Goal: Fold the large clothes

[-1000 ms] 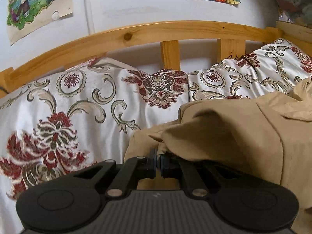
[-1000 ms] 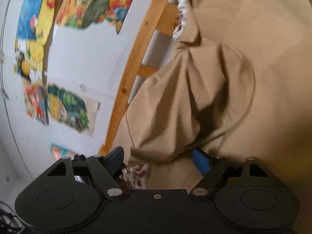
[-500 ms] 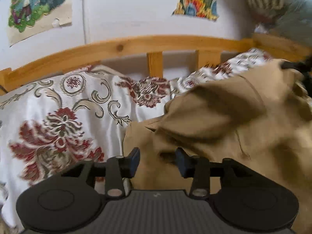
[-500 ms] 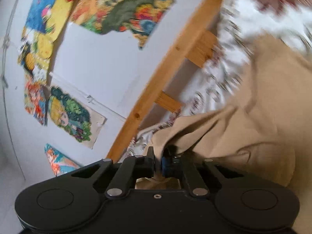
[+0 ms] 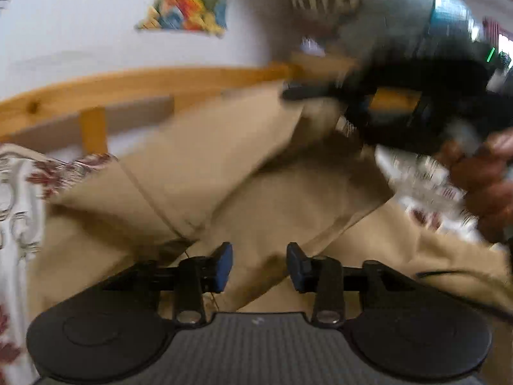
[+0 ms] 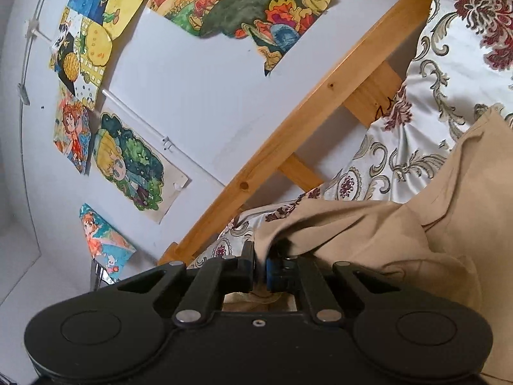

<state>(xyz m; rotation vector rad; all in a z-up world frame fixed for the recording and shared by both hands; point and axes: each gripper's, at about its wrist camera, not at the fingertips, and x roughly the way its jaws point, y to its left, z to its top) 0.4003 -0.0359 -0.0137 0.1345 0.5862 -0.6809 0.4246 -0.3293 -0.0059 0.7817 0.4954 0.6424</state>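
A large tan garment (image 5: pixel 256 176) lies rumpled on a floral bedspread (image 5: pixel 19 199). In the left wrist view my left gripper (image 5: pixel 258 263) hovers just over a seam edge of the garment. Its jaws stand apart and are closing, with cloth beneath the gap but not pinched. My right gripper (image 6: pixel 260 269) is shut on a bunched fold of the tan garment (image 6: pixel 433 224) and holds it raised off the bed. The left wrist view also shows the right gripper (image 5: pixel 290 92), blurred at upper right, with cloth hanging from its tip and a hand (image 5: pixel 481 186) behind it.
A wooden bed rail (image 6: pixel 288 128) runs along the white wall behind the floral bedspread (image 6: pixel 449 64). Several colourful drawings (image 6: pixel 128 163) hang on that wall. Striped and grey bundles (image 5: pixel 368 6) sit past the rail's corner.
My left gripper let go of the cloth edge, opened and swung right over the garment. My right gripper shut on a fold of the garment and lifted it.
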